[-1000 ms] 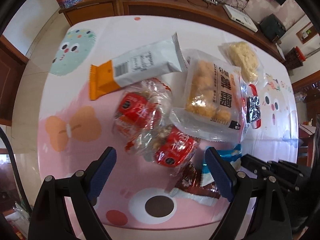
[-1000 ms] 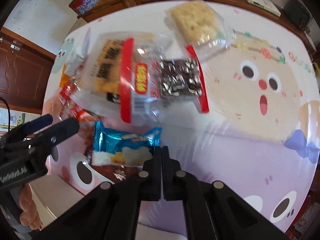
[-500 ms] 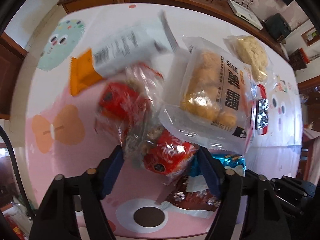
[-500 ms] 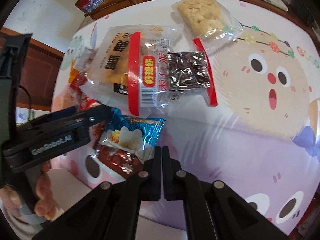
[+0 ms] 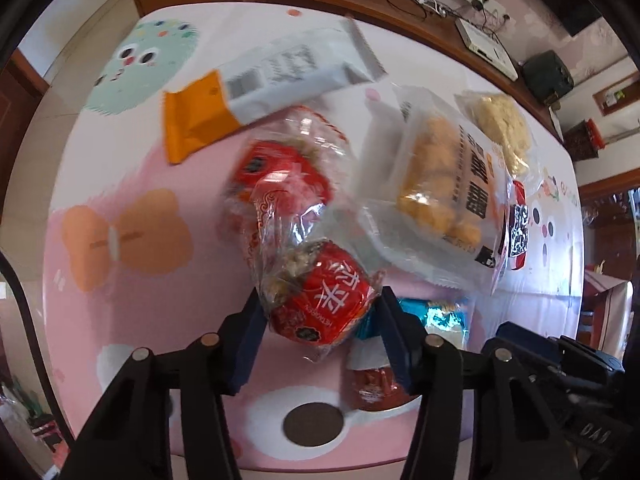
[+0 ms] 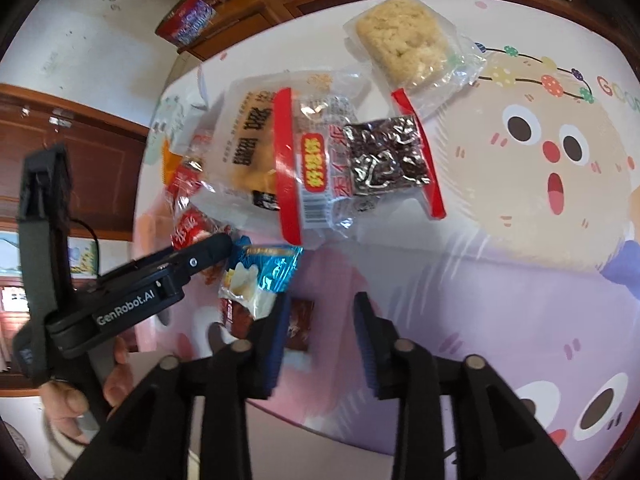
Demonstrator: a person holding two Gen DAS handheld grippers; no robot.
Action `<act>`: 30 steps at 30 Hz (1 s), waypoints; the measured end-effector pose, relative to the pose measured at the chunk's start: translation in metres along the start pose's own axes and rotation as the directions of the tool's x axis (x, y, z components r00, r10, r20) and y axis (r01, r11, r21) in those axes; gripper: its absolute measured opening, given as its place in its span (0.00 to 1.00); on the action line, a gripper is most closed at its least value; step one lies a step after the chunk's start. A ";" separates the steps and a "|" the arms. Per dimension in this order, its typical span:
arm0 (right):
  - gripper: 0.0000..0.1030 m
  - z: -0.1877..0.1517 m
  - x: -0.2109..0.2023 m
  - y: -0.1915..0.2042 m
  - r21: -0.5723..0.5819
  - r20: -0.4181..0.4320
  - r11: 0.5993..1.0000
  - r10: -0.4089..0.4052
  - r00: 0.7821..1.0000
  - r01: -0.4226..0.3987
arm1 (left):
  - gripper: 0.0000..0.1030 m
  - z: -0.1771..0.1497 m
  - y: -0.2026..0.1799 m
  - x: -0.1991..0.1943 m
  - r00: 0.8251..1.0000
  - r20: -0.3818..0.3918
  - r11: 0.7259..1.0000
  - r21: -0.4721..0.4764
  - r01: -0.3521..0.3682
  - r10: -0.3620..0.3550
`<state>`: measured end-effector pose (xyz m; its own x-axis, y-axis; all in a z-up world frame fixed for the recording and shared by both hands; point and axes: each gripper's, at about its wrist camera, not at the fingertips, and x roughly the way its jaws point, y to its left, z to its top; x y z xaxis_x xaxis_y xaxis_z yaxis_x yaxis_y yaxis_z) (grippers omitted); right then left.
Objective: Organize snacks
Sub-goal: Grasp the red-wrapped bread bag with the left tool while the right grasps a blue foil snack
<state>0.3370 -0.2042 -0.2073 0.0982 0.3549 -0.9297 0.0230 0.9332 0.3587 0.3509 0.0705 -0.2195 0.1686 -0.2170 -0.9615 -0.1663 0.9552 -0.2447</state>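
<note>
Both grippers point down at a cartoon-printed tablecloth (image 5: 120, 168) strewn with snacks. Left gripper (image 5: 320, 312): its jaws have just been closing, and the blue pads now press either side of a clear bag of red-wrapped snacks (image 5: 320, 300). Right gripper (image 6: 320, 320): its jaws have just been opening and stand apart with only cloth between them, a blue packet (image 6: 260, 276) and a dark red packet (image 6: 298, 326) lying just beside its left finger. A person's hand (image 6: 80, 392) grips the left tool's handle.
</note>
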 end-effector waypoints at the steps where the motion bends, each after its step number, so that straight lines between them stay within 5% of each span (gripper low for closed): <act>1: 0.41 0.000 -0.002 0.001 0.000 0.006 1.000 0.011 1.000 -0.011 | 0.51 -0.001 0.004 -0.005 1.000 0.011 1.000 -0.007 0.004 -0.004; 9: 0.45 0.007 0.008 0.032 -0.052 -0.014 0.999 -0.005 1.000 0.005 | 0.51 -0.018 0.028 -0.052 0.995 0.095 0.999 -0.018 0.041 -0.039; 23: 0.49 0.006 0.059 0.088 -0.214 -0.034 0.938 -0.286 0.958 0.273 | 0.51 -0.051 0.056 -0.089 0.985 0.120 0.992 -0.012 0.127 -0.125; 30: 0.49 0.013 0.049 0.097 -0.229 0.013 0.931 -0.288 0.957 0.283 | 0.51 -0.055 0.065 -0.084 0.984 0.107 0.989 -0.035 0.144 -0.140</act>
<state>0.3571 -0.0973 -0.2166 0.1002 0.0701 -0.9925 -0.1789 0.9825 0.0513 0.2722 0.1395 -0.1617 0.2928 -0.3256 -0.8990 -0.1739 0.9064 -0.3849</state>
